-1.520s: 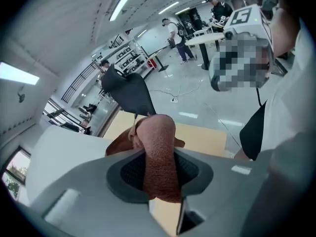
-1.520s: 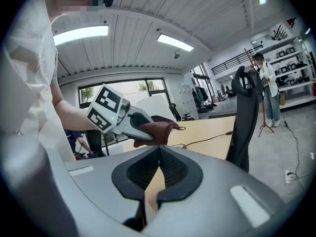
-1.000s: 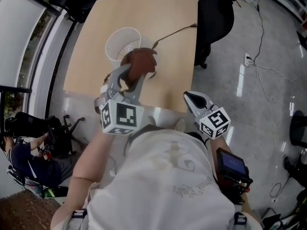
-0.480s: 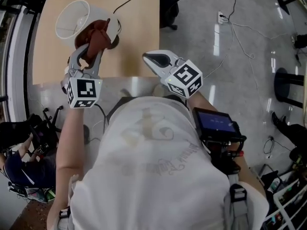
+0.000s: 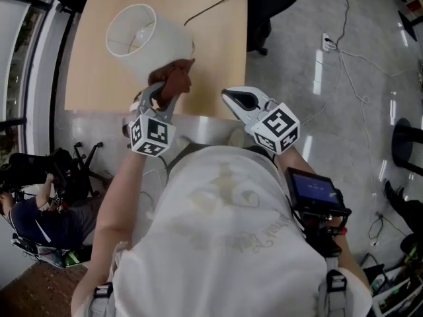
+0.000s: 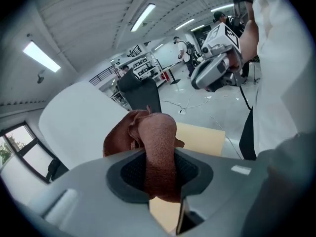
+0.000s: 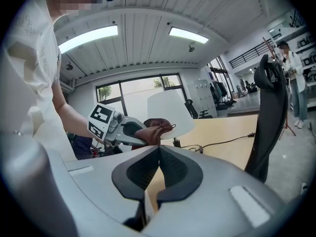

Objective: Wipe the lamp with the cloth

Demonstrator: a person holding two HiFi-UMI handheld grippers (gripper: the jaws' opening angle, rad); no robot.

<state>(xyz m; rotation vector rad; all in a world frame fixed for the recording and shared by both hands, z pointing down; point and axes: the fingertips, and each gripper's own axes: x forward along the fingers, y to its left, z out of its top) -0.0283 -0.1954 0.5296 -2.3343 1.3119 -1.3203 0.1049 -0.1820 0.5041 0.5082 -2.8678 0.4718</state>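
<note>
A lamp with a white shade (image 5: 149, 41) stands on the pale wooden table (image 5: 92, 78). My left gripper (image 5: 164, 90) is shut on a brown cloth (image 5: 176, 78), which lies against the near, lower side of the shade. In the left gripper view the cloth (image 6: 158, 152) fills the space between the pads, with the shade (image 6: 79, 122) close on the left. My right gripper (image 5: 232, 98) hovers over the table's near edge, right of the lamp, shut and holding nothing. From the right gripper view (image 7: 159, 149) the shade (image 7: 170, 110) and the cloth (image 7: 155, 127) show ahead.
A black office chair (image 5: 271, 5) stands at the table's right edge. The lamp's cable (image 5: 215, 6) runs across the tabletop toward it. Cables and a power strip (image 5: 326, 41) lie on the floor at right. A seated person (image 5: 33, 216) is at lower left, by the window.
My left gripper has come down along the shade with the cloth, from near its top rim to its lower side. The right gripper has stayed about where it was.
</note>
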